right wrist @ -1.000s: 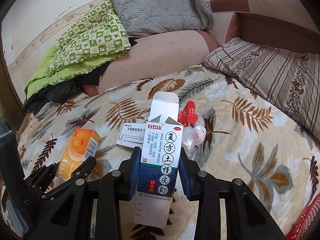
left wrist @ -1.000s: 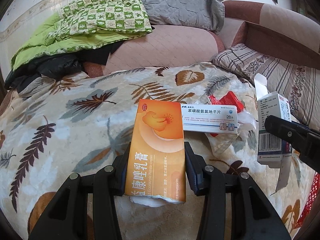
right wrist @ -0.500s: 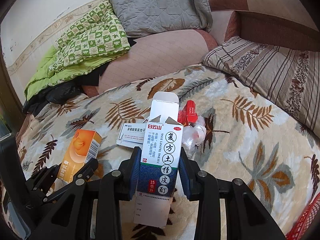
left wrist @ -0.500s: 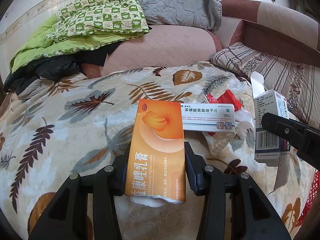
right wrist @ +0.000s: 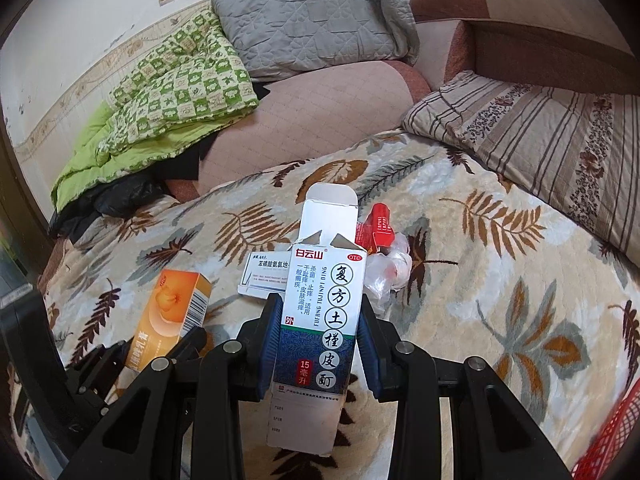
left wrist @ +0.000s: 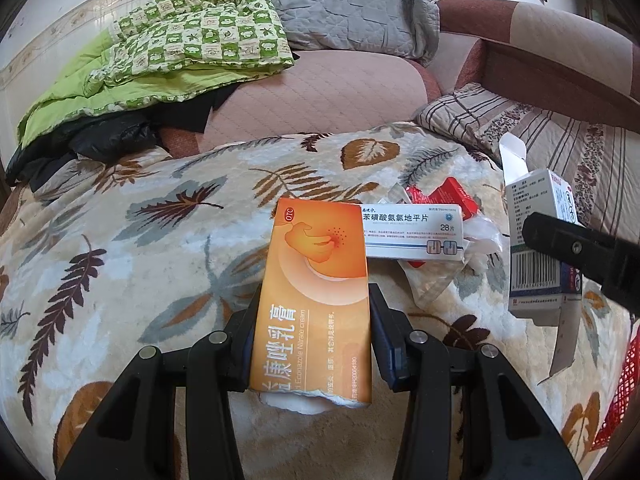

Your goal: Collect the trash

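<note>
My left gripper (left wrist: 312, 320) is shut on an orange cream box (left wrist: 316, 300), held above the leaf-patterned blanket (left wrist: 140, 260); the same orange box (right wrist: 172, 316) shows at the left of the right wrist view. My right gripper (right wrist: 318, 332) is shut on a white and blue medicine box (right wrist: 320, 312) with its top flap open; that white and blue box (left wrist: 536, 248) hangs at the right of the left wrist view. On the blanket lie a flat white pill box (left wrist: 412, 236), a red carton (left wrist: 448, 196) and crumpled clear plastic (right wrist: 388, 272).
Red mesh of a basket (right wrist: 604, 448) shows at the lower right corner. A striped pillow (right wrist: 540, 148), a pink bolster (right wrist: 312, 120), a green checked quilt (right wrist: 176, 96) and a grey pillow (right wrist: 312, 20) lie at the back of the bed.
Both grippers keep their boxes and have barely shifted; the view has drifted slightly, with the white and blue box a little farther left in the left wrist view.
</note>
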Available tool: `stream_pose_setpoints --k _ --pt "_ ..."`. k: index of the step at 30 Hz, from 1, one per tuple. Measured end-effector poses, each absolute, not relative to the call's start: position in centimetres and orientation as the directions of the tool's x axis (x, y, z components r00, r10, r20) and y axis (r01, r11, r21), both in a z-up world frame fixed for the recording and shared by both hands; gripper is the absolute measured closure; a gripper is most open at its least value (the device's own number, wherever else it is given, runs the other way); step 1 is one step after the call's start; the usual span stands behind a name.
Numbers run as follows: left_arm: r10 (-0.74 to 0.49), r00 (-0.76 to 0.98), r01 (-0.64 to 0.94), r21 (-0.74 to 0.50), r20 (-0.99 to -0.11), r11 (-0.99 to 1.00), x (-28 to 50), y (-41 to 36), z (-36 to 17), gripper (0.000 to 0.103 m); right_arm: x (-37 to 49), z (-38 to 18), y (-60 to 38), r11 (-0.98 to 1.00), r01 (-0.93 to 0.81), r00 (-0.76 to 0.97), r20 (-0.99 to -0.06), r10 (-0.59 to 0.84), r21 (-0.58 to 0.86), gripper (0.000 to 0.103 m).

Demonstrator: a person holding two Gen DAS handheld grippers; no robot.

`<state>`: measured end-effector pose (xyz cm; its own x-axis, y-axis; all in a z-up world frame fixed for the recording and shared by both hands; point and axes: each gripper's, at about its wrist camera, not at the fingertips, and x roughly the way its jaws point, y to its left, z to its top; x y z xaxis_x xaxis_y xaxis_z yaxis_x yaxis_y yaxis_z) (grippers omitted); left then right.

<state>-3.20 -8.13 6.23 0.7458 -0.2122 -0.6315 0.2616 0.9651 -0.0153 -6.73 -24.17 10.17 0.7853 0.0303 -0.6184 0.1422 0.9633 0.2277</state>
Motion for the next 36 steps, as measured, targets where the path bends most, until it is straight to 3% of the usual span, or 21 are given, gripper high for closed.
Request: stream_pose_setpoints --k 18,36 --pt "-0.275 0.751 0.338 -0.008 -0.601 0.941 -13.0 -7.0 7.7 0.058 -17.6 10.0 -26.1 0.948 0.215 0.795 -0.605 -0.032 0.234 0.065" --pt "-0.397 0.661 0.514 -0.001 -0.637 0.858 -21.4 -9.2 9.6 0.058 -25.4 10.9 -29.1 0.910 0.198 0.804 -0.592 0.063 0.365 0.065"
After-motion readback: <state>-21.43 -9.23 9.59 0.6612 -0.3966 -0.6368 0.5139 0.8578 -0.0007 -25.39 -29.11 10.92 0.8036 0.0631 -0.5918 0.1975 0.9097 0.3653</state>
